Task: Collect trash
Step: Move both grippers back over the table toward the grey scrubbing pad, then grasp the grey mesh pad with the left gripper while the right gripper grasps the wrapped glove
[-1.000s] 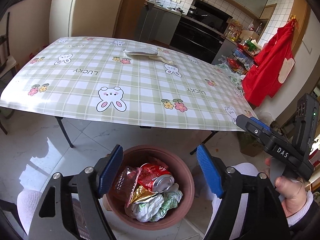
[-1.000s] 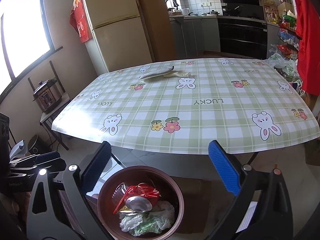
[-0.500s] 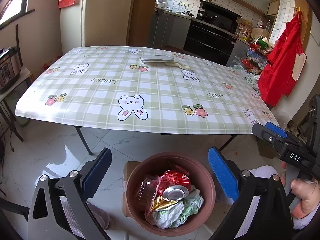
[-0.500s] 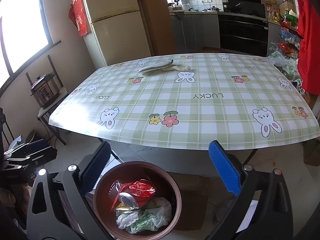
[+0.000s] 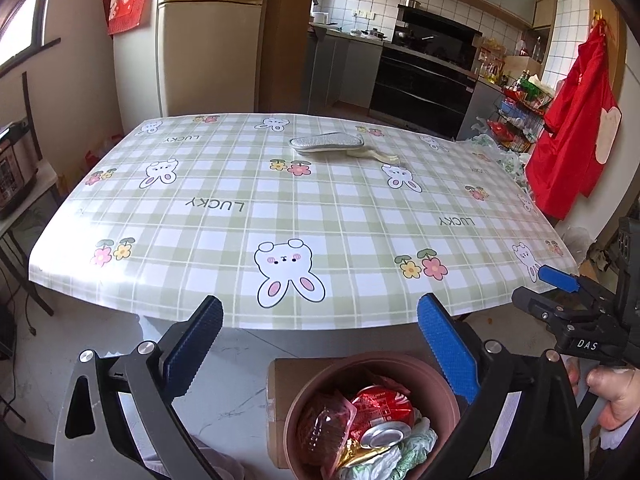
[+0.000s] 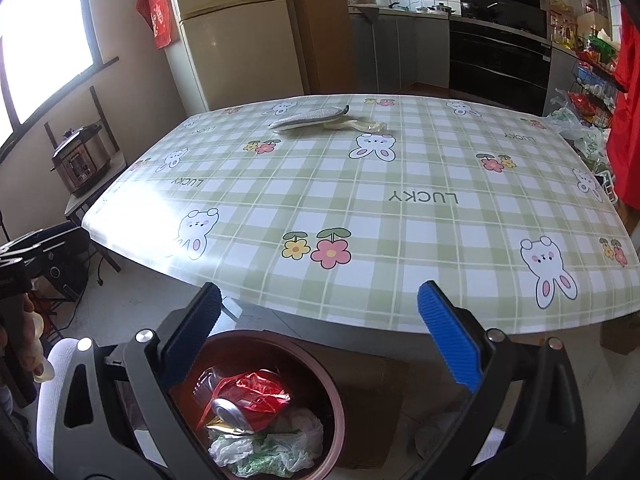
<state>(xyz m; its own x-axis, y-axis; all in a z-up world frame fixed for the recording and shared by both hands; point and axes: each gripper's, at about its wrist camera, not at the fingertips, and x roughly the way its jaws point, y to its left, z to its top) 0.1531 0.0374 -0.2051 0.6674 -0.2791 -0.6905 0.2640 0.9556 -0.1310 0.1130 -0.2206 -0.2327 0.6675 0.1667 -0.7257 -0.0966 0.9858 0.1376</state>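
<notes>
Nearest, the left gripper (image 5: 318,344) and the right gripper (image 6: 318,336) each hang with ribbed blue pads spread wide, pinching nothing. Just below them on the pale floor stands a round brown trash bin (image 5: 448,376), its smooth rim ringing a crushed red can (image 5: 380,412), a crinkled clear wrapper (image 5: 324,428) and wadded white-green plastic (image 6: 276,448); a flat piece of cardboard (image 5: 276,396) lies under it. Beyond, a table (image 5: 240,184) in glossy green-checked oilcloth with rabbits and flowers fills the middle ground, its front edge overhanging the bin. At its far side rests a flat silvery mesh pad (image 5: 326,143) beside a pale strip. Behind stand a cream fridge (image 5: 210,52) and a black oven (image 5: 424,80).
</notes>
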